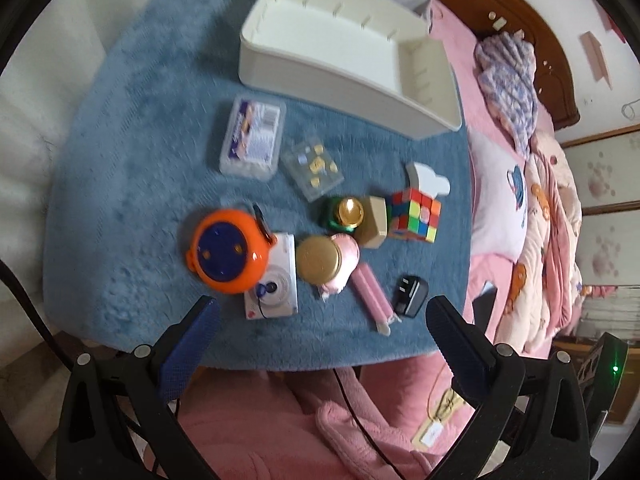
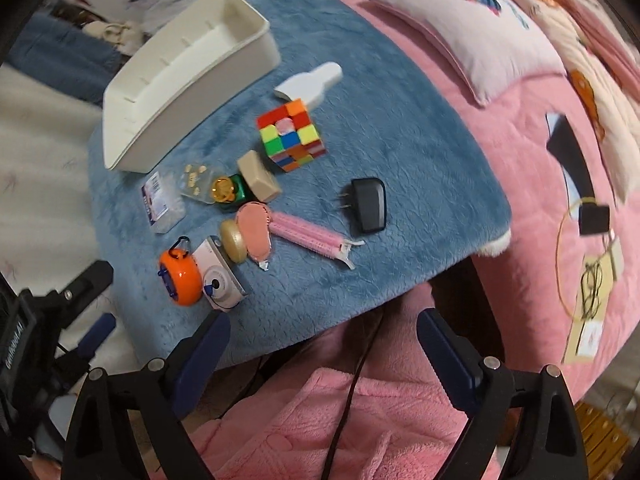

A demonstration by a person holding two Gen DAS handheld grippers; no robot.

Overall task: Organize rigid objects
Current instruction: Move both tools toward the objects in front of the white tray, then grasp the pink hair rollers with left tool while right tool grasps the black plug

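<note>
A white tray (image 1: 352,76) (image 2: 168,120) stands at the far side of a blue fleece mat (image 1: 140,160). Loose on the mat are a colour cube (image 1: 416,216) (image 2: 292,140), an orange round toy (image 1: 226,252), a white camera (image 1: 276,292), a gold-lidded jar (image 1: 320,260), a pink brush (image 1: 372,288) and a black plug (image 1: 410,290) (image 2: 370,204). My left gripper (image 1: 323,312) hovers open over the mat's near edge, above the camera and plug. Beyond that edge my right gripper (image 2: 324,320) stands open and holds nothing.
A swab box (image 1: 252,138), a clear box of yellow bits (image 1: 314,168), a green bottle (image 1: 344,212), a beige block (image 1: 374,220) and a white bottle shape (image 1: 426,178) also lie on the mat. Pink bedding (image 2: 500,140) and a pillow (image 2: 472,36) lie to the right.
</note>
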